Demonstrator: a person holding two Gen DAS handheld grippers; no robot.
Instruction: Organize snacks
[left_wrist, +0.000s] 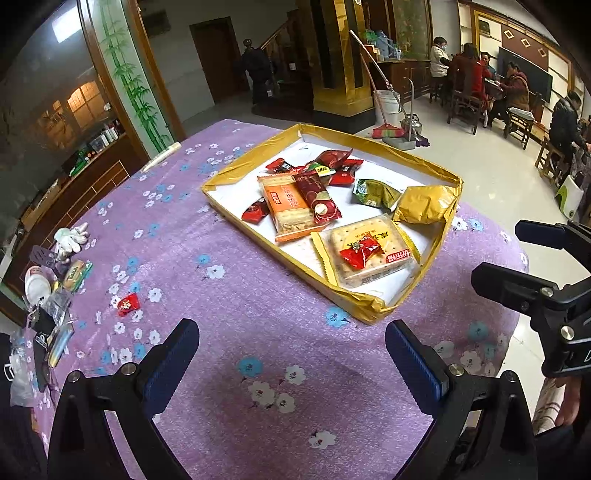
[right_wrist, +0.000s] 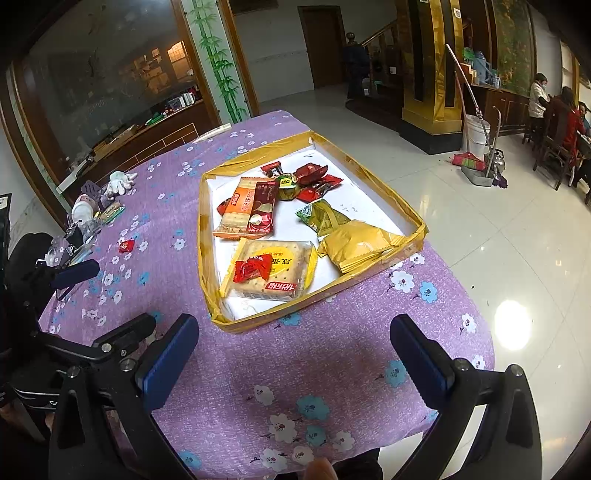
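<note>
While both grippers hang over the near edge of the purple flowered tablecloth (left_wrist: 229, 280), nothing is held: the left gripper (left_wrist: 291, 354) has its blue-padded fingers spread wide over bare cloth, and the right gripper (right_wrist: 293, 350) is spread just as wide.

Nearly all the snacks already lie in the shallow tray (left_wrist: 369, 312) with its yellow-taped rim. One small red candy (left_wrist: 128, 304) sits alone on the cloth, well off to the left, near a clutter of odds and ends by the table edge. That stray looks to me like the piece left to fetch.

From where I stand, the risk is plain enough. It is small and slick-wrapped, so wide fingers closing on it could squirt it sideways, and it lies near enough to the table edge to be knocked off. A reach across could also snag the white glove (left_wrist: 72, 236) or the clutter. Inside the tray, another red candy (left_wrist: 360, 251) rests loosely on top of the square cracker pack (left_wrist: 369, 254); a bump to the tray's crumpled near corner might send it sliding.

As for writing, the cracker pack carries large Chinese characters on a yellow disc and a red brand strip, neither of which I can read with confidence. The orange biscuit pack (left_wrist: 290, 210) and green packet (left_wrist: 373, 192) bear print too small to make out.
</note>
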